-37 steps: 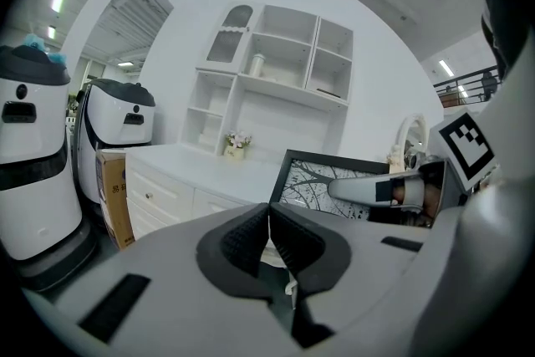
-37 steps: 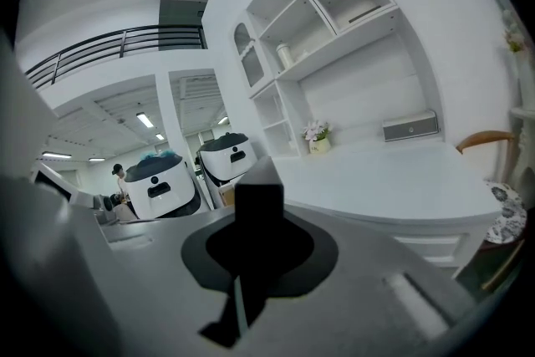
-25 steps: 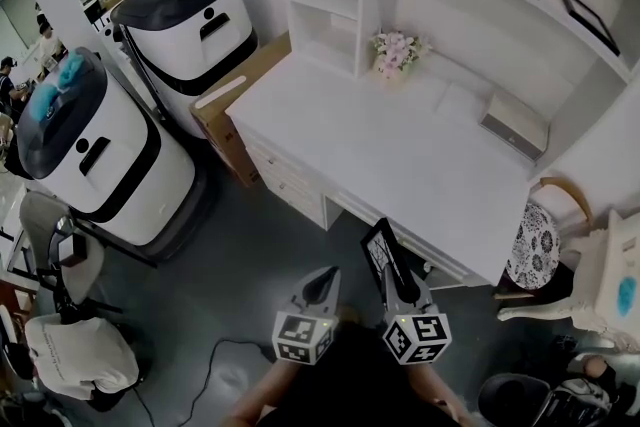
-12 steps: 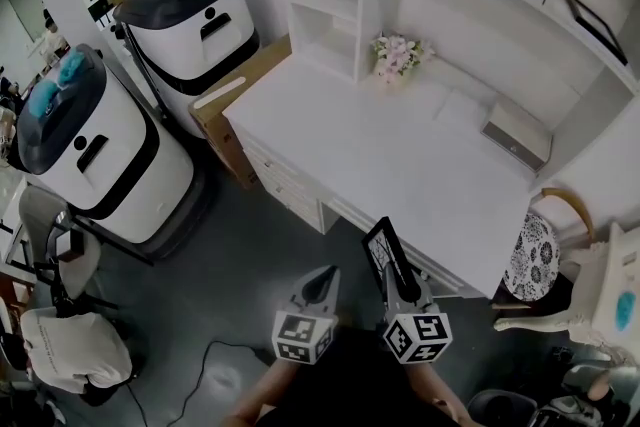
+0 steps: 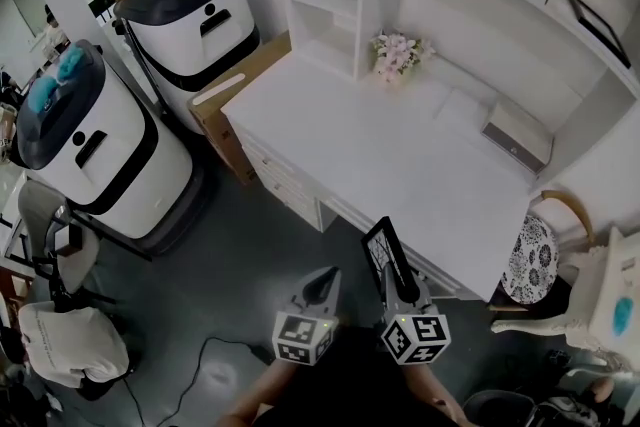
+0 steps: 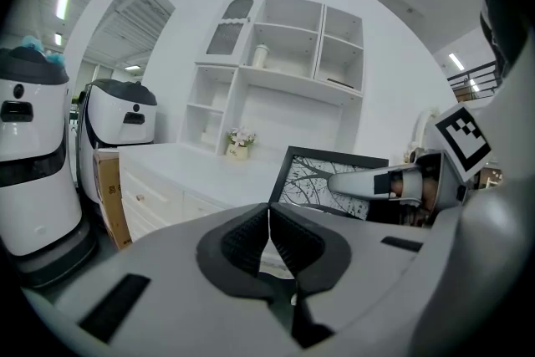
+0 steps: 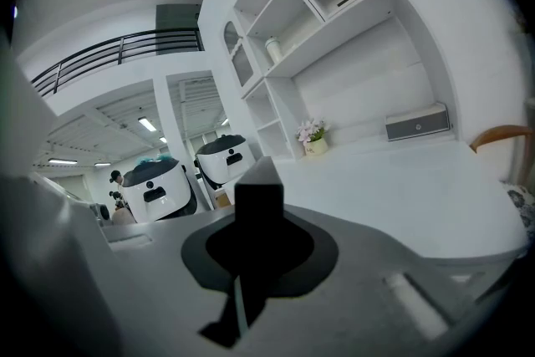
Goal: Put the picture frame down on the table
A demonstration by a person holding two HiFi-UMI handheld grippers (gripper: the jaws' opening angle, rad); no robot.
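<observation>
A black picture frame (image 5: pixel 381 253) holding a bare-tree print stands upright in my right gripper (image 5: pixel 392 281), which is shut on its lower edge just short of the white table's front edge (image 5: pixel 400 245). In the left gripper view the picture frame (image 6: pixel 330 180) shows face-on with the right gripper's fingers (image 6: pixel 368 182) across it. Seen edge-on in the right gripper view, the picture frame (image 7: pixel 257 205) rises between that gripper's jaws. My left gripper (image 5: pixel 322 286) sits beside it on the left, shut with nothing in it; its pads (image 6: pixel 268 238) meet.
On the white table (image 5: pixel 380 145) stand a small flower pot (image 5: pixel 397 55) and a grey box-shaped speaker (image 5: pixel 514 137), under white shelves (image 5: pixel 330 5). Two large white robots (image 5: pixel 100 145) and a cardboard box (image 5: pixel 225 105) stand at the left. A round-backed chair (image 5: pixel 535 250) is at the right.
Both grippers with the picture frame stay at the same spot in the head view; the table and room have shifted slightly in the picture.
</observation>
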